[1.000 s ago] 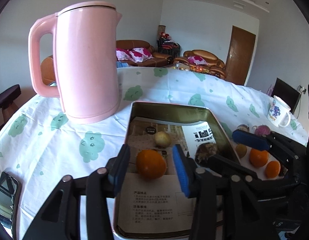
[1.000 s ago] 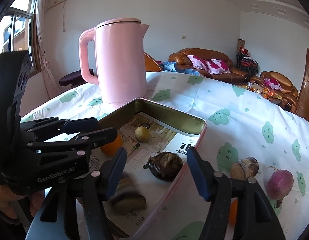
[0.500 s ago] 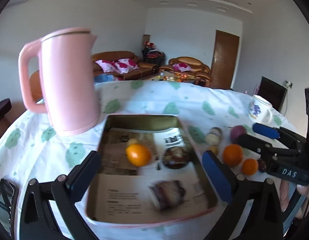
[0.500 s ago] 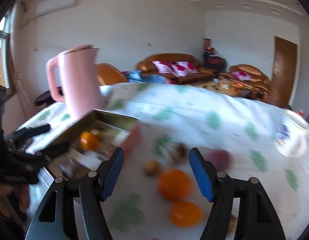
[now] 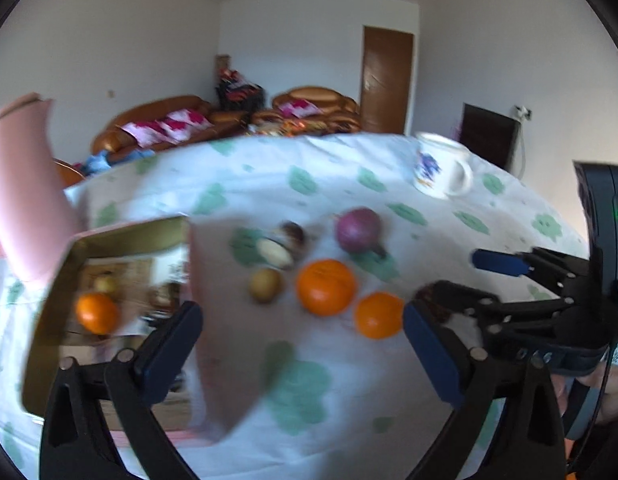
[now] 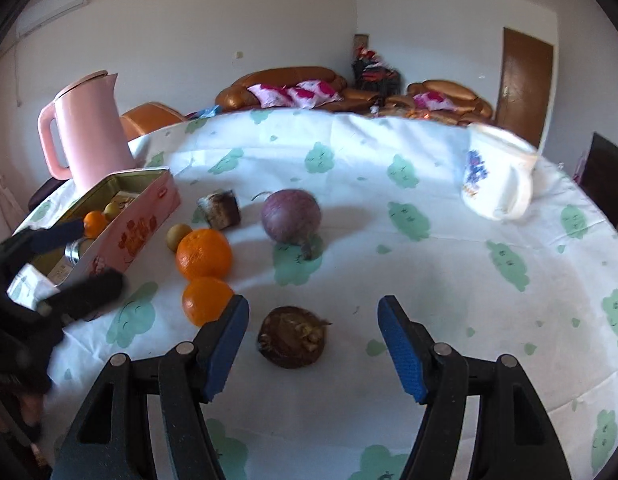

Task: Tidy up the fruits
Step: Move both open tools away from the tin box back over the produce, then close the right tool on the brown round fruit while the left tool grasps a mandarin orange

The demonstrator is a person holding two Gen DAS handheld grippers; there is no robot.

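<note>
A pink tin box (image 6: 149,216) at the left holds an orange (image 6: 94,223) and a small yellow fruit (image 6: 112,209). On the cloth lie two oranges (image 6: 204,254) (image 6: 205,300), a small yellow fruit (image 6: 177,236), a purple round fruit (image 6: 291,216), a brown cut piece (image 6: 221,210) and a dark brown fruit (image 6: 293,336). My right gripper (image 6: 313,344) is open, the dark brown fruit between its fingers. My left gripper (image 5: 303,354) is open and empty, near the box's right wall (image 5: 213,312), with the oranges (image 5: 325,286) (image 5: 377,314) beyond it.
A pink kettle (image 6: 89,136) stands behind the box. A white mug (image 6: 497,176) stands at the far right. The table has a white cloth with green prints (image 6: 429,280). Sofas and a brown door are in the background.
Both grippers have swung right, away from the box, toward the loose fruits. The left gripper has opened wide and left its orange in the box. The right gripper now frames the dark brown fruit.
</note>
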